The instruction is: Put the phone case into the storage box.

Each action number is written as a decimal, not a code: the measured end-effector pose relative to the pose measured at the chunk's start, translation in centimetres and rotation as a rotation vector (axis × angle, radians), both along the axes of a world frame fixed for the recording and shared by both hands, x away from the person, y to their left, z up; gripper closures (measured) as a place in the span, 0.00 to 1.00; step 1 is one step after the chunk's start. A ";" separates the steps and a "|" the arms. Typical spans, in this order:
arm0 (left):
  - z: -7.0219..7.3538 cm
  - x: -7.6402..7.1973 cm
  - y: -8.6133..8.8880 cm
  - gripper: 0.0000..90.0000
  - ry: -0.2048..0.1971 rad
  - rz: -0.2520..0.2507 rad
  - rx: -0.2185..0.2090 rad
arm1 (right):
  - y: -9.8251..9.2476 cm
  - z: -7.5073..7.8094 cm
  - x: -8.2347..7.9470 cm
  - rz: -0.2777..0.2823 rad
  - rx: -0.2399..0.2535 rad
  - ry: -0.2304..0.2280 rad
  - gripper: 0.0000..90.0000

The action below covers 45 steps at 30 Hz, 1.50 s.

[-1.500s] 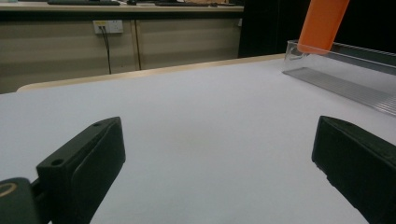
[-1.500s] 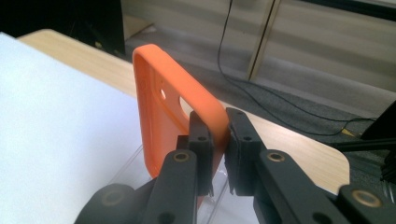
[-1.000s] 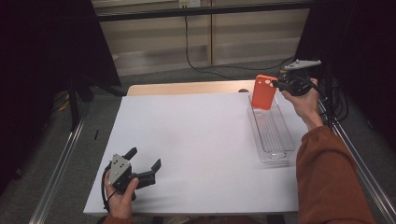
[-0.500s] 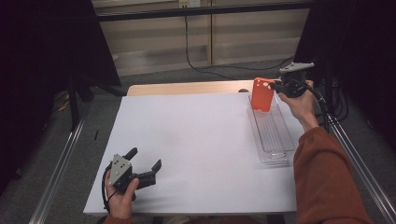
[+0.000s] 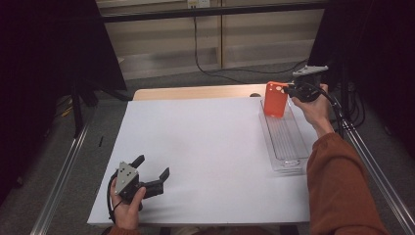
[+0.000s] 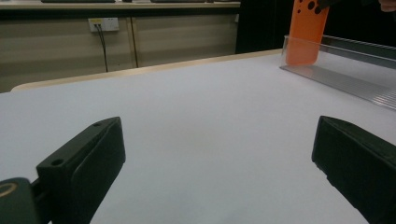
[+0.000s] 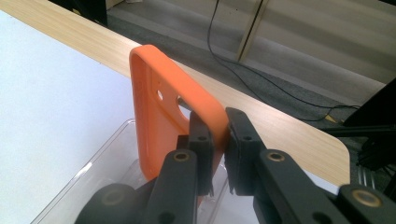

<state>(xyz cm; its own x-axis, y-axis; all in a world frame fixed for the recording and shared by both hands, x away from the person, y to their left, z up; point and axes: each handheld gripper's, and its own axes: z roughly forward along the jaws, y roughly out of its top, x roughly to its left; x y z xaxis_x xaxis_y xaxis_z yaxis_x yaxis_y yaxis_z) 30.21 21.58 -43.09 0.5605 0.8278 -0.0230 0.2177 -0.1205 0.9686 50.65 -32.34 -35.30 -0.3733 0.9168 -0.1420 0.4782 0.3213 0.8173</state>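
An orange phone case point(image 5: 275, 99) stands upright at the far end of a clear plastic tray point(image 5: 285, 142) on the right of the white table. My right gripper point(image 5: 288, 90) is shut on the case's upper edge. In the right gripper view the jaws pinch the rim of the orange case point(image 7: 173, 116) above the tray point(image 7: 93, 182). My left gripper point(image 5: 152, 170) rests near the table's front left edge, open, with nothing between its jaws. From the left gripper view the orange case point(image 6: 306, 32) and the tray point(image 6: 355, 70) appear far off at the upper right.
The white sheet point(image 5: 205, 147) covers most of the table, with a wooden strip point(image 5: 195, 92) showing at the far edge. A black cable point(image 5: 205, 54) hangs down the wall behind. Metal rails point(image 5: 63, 171) run along both sides of the table.
The right gripper has carried the orange case slightly left and down toward the tray's far end. The left gripper has stayed put.
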 end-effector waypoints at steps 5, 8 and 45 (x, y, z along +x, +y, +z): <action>0.0 0.0 0.0 0.03 0.001 -0.003 -0.002 | -0.1 -0.1 0.2 0.019 0.011 0.005 0.91; 0.0 0.0 -0.1 0.03 0.002 -0.004 -0.006 | 0.0 0.1 0.3 0.037 0.015 0.008 0.91; 0.0 0.1 0.1 0.03 0.013 -0.005 -0.007 | -1.2 -0.3 2.8 -0.023 0.108 0.063 0.89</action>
